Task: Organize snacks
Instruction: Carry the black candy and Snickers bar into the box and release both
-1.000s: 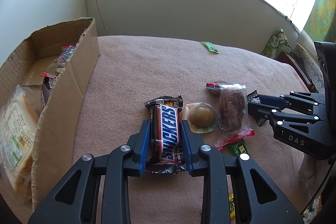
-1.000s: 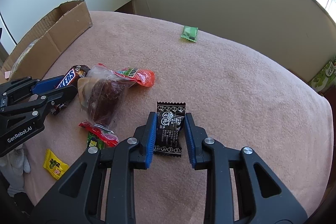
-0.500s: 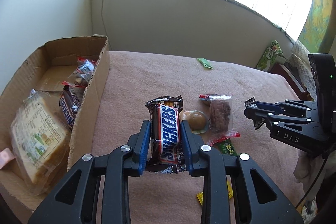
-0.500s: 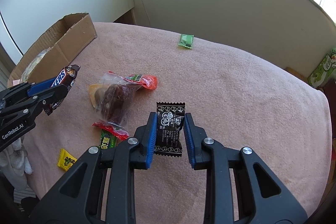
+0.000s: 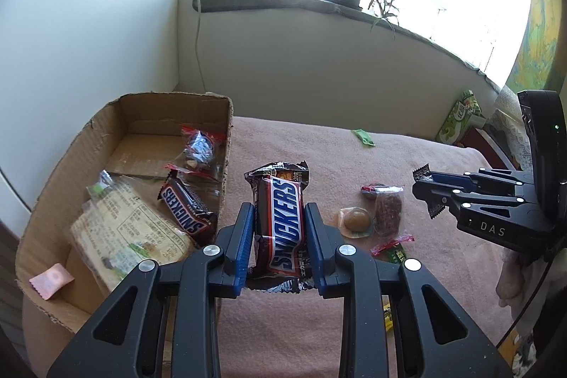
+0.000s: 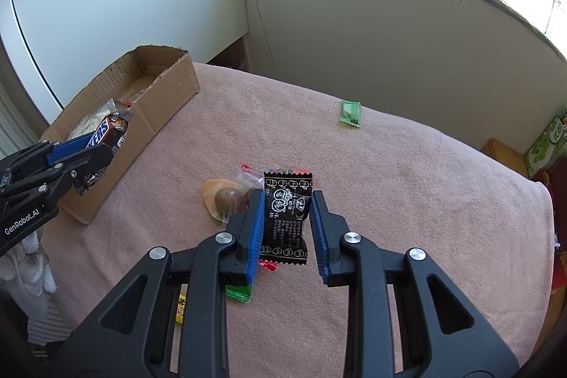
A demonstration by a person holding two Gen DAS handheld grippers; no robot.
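Snickers bar [image 5: 281, 225] — in left hand-held gripper [image 5: 280, 229]

Both wrist cameras look steeply down, sharing the cardboard box [image 5: 226, 137].

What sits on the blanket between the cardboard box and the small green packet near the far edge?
Nothing: in the right wrist view the pink blanket is bare from the cardboard box across to the green packet.

Glossy foil Snickers bar [image 5: 280, 226], rough corrugated cardboard box [image 5: 106, 116], matt fuzzy pink cloth [image 6: 389, 165], shiny black packet [image 6: 285, 218]
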